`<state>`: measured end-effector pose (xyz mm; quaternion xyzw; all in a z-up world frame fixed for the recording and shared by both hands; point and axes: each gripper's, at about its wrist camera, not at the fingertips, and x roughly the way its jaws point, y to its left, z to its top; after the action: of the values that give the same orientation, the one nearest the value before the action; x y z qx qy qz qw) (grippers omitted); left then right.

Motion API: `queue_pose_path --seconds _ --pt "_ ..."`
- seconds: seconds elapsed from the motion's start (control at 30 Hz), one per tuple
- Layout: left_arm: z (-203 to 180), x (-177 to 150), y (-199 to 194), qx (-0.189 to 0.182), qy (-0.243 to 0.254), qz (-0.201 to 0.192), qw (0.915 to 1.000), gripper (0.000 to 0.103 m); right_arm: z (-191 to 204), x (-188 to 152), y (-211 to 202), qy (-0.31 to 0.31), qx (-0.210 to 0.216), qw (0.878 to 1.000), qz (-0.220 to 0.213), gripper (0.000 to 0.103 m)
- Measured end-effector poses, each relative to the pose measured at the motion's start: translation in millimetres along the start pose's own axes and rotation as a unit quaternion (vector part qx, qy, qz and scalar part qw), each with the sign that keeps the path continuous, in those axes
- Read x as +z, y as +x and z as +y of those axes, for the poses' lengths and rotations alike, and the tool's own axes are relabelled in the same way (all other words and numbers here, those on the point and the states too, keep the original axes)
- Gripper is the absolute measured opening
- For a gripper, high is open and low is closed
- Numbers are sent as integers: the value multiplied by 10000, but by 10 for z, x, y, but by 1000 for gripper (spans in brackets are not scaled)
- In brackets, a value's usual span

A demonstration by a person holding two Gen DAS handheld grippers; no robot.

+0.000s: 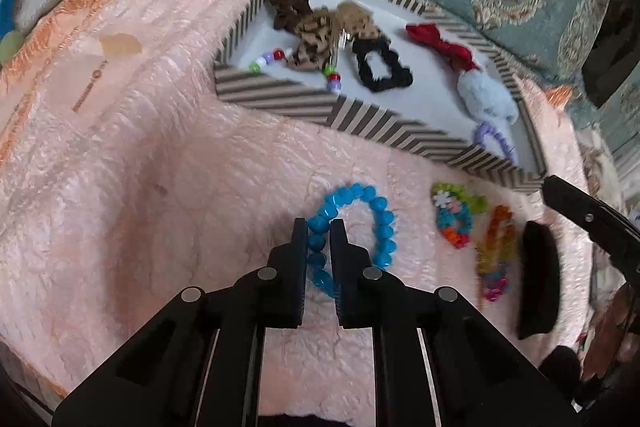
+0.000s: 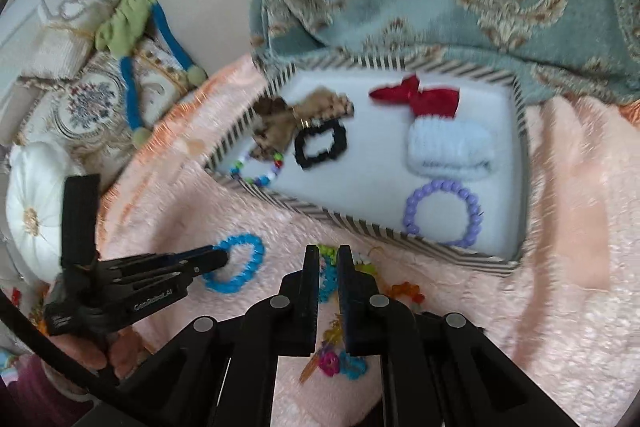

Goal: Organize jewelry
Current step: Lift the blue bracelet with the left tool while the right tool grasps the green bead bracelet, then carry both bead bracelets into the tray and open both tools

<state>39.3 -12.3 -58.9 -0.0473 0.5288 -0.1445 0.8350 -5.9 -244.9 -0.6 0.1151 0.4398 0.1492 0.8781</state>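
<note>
Black fingers [image 1: 299, 247] of the left gripper [image 1: 319, 227] pinch the bright blue beaded bracelet [image 1: 376, 223], which lies on the pink quilted cover [image 1: 160, 187] at seven o'clock of the striped-rim white tray [image 2: 360, 223]; the right gripper [image 2: 328, 253] has its fingers nearly together over a multicoloured bead bracelet [image 2: 328, 283], grip unclear.

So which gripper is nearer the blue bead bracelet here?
Left. The left gripper is closed on the blue bead bracelet; the right gripper is off to its side, over the multicoloured pieces.
</note>
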Motion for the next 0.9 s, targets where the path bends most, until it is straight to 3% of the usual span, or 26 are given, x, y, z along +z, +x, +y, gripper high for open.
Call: queue_pose_path --seconds 0.13,0.23,0.3,0.37,0.4,0.53,0.6,0.67,0.8,0.9 --pt "-50 27 -239 32 80 -224 9997 10 24 59 -188 -8 -19 9998 -188 8" --pt "-102 40 -344 54 137 -301 9994 10 53 34 -84 -122 27 9999 73 8" --pt "-124 14 -384 30 140 -317 9994 10 74 -27 88 -225 -151 9991 327 18" --pt "-150 -8 -415 -2 152 -332 9993 10 91 -105 307 -416 -318 9973 520 43" --pt "-159 -8 -429 -9 156 -333 9993 10 81 -134 417 -445 -365 9967 572 43" --pt "-171 1 -470 -13 201 -365 9991 10 -73 -130 728 -106 -472 9961 739 42" --pt "-159 23 -481 -23 175 -381 9991 10 -190 -111 895 167 -504 9958 748 32" --pt "-151 29 -489 -17 167 -397 9991 10 -228 -119 936 239 -514 9962 668 16" --pt "-104 32 -523 23 158 -413 9990 10 -192 -100 770 181 -326 9971 667 14" --pt "-71 63 -571 19 84 -463 9989 10 -109 -36 441 73 -166 9992 352 14"
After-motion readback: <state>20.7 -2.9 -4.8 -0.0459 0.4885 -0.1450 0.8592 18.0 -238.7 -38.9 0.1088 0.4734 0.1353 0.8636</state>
